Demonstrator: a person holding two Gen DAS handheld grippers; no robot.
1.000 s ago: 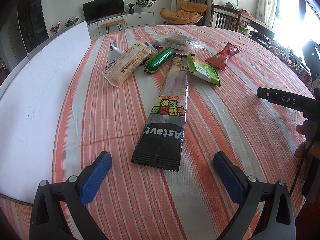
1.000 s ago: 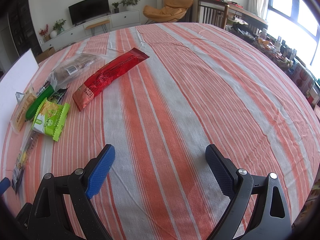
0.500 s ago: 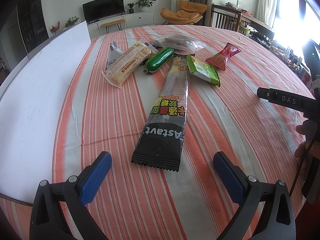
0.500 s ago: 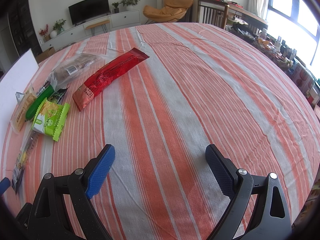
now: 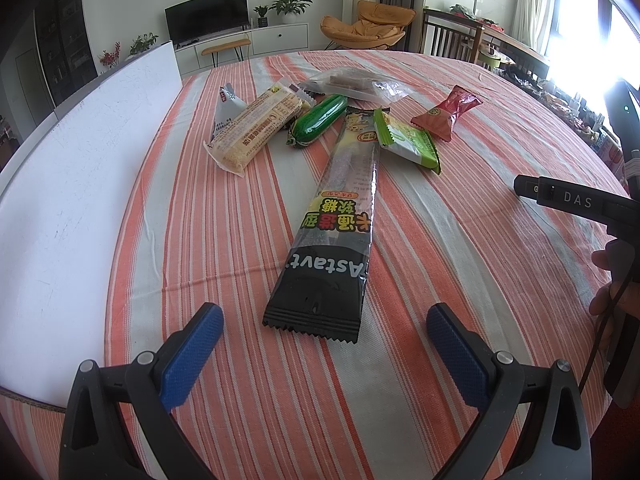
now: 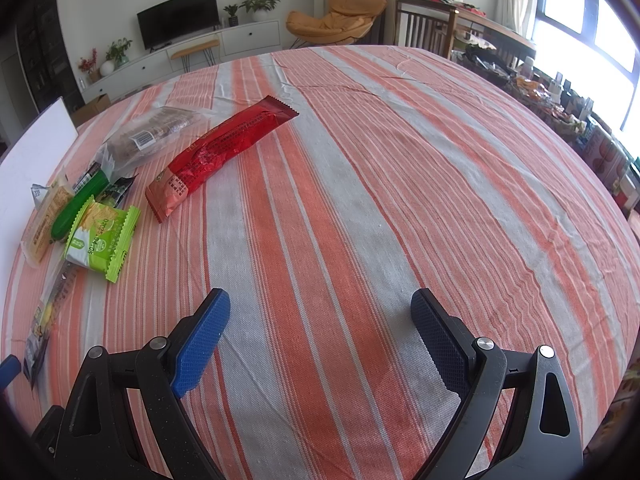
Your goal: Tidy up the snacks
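Snacks lie in a loose group on the striped tablecloth (image 5: 224, 216). A long black "Astavi" candy pack (image 5: 336, 236) lies just ahead of my open, empty left gripper (image 5: 324, 332). Beyond it are a beige cracker bar (image 5: 256, 132), a green glossy pack (image 5: 318, 124), a lime-green packet (image 5: 406, 140), a red pack (image 5: 446, 118) and a clear bag (image 5: 352, 84). In the right wrist view my right gripper (image 6: 320, 320) is open and empty over bare cloth; the long red pack (image 6: 220, 156) and lime-green packet (image 6: 102, 240) lie to its left.
A large white board (image 5: 56, 200) lies along the table's left side. The other gripper's body and a hand (image 5: 600, 216) show at the right edge of the left wrist view. Chairs, a TV stand and cluttered shelves stand beyond the table.
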